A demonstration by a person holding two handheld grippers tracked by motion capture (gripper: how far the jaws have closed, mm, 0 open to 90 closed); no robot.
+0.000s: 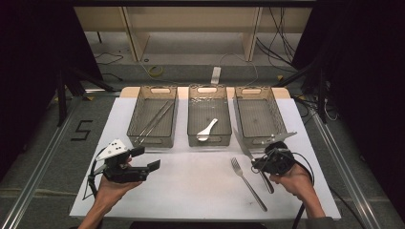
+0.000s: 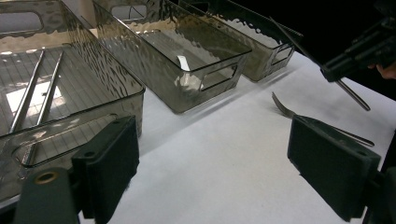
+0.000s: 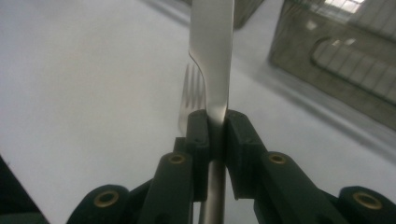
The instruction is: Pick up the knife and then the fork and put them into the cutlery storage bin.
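A: Fig., near to far. R gripper (image 1: 260, 164), jaws clamped on the knife (image 3: 212, 51) where blade meets handle; blade points away over the white counter (image 1: 191, 191), handle trails back past the hand (image 1: 296, 183). What matters for the carry?

B: Keep the squeeze firm. Grip sits off the knife's middle, so it'll likely want to pivot. Lift clear of the fork (image 1: 247, 177), lying just beside on the counter, tines toward the bins.

A: L gripper (image 1: 148, 160)?

B: Jaws wide apart, nothing between them; it hovers low at the counter's left, in front of the left bin (image 1: 153, 116), which holds chopsticks (image 1: 154, 121).

A: Where should the knife go?

B: Probably the right bin (image 1: 258, 117), empty; mid bin (image 1: 209, 116) has the spoon (image 1: 207, 130). Approach over the near rim, blade along the bin's length, lower, then release.
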